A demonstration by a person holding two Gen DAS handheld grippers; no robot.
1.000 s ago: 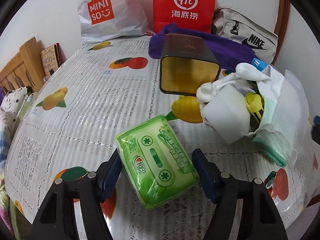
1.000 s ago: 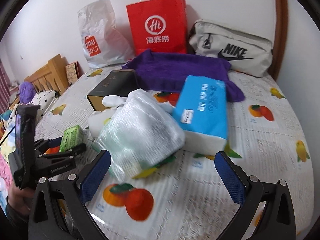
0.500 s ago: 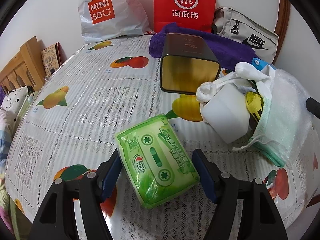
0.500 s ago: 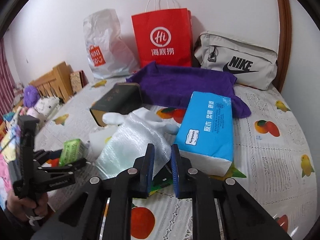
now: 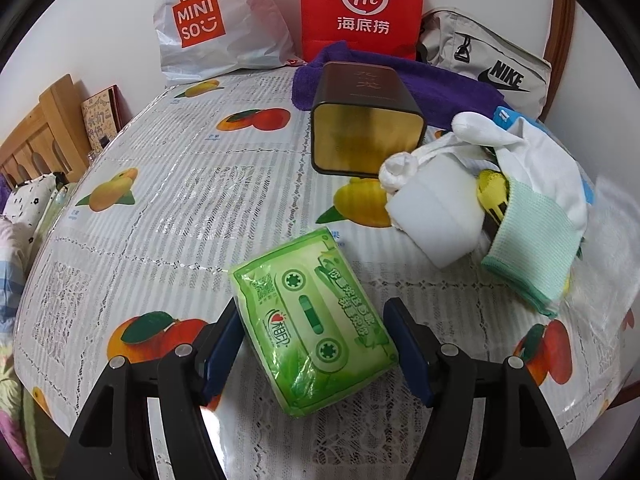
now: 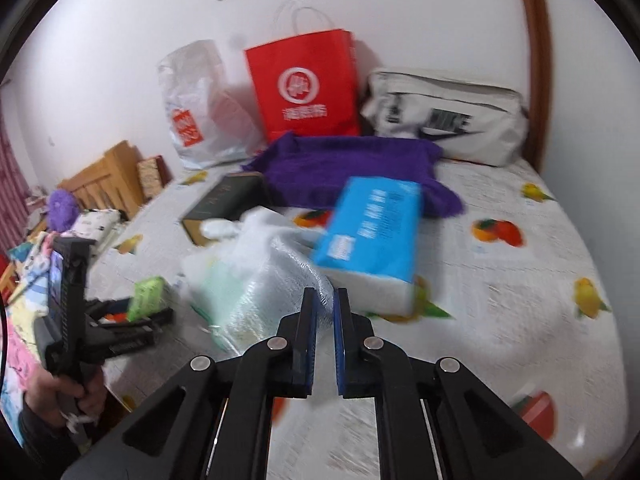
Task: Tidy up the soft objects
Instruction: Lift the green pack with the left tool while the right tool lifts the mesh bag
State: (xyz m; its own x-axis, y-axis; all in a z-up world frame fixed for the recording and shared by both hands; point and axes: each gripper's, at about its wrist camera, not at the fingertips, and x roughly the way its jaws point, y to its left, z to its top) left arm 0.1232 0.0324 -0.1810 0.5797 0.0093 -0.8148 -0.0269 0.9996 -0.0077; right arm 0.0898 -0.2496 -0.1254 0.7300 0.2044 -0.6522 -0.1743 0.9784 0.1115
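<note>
Green plastic wraps the one tissue pack (image 5: pixel 314 322) that lies between the fingers of my left gripper (image 5: pixel 314 344), low in the centre of the left wrist frame. The jaws stand apart; the left pad meets the pack's corner, while the right pad stands just clear of it. The pack rests flat on the fruit-print tablecloth (image 5: pixel 168 208), turned at a slant.

Count from the left wrist view: one open dark tin (image 5: pixel 366 118) on its side at upper centre; one purple towel (image 5: pixel 440 84) behind it; one white block (image 5: pixel 438 216) at centre right, touching a white sock (image 5: pixel 532 156) and a mint cloth (image 5: pixel 528 244). Three bags line the wall: one white plastic bag (image 5: pixel 208 24), one red paper bag (image 5: pixel 362 4), one grey sports bag (image 5: pixel 492 64).

My right gripper (image 6: pixel 324 328) sits at lower centre of the blurred right wrist frame, jaws drawn nearly together, clamped on the edge of one clear bubble-wrap bag (image 6: pixel 276 268). One blue tissue pack (image 6: pixel 370 232) lies just beside that bag, to the right.
</note>
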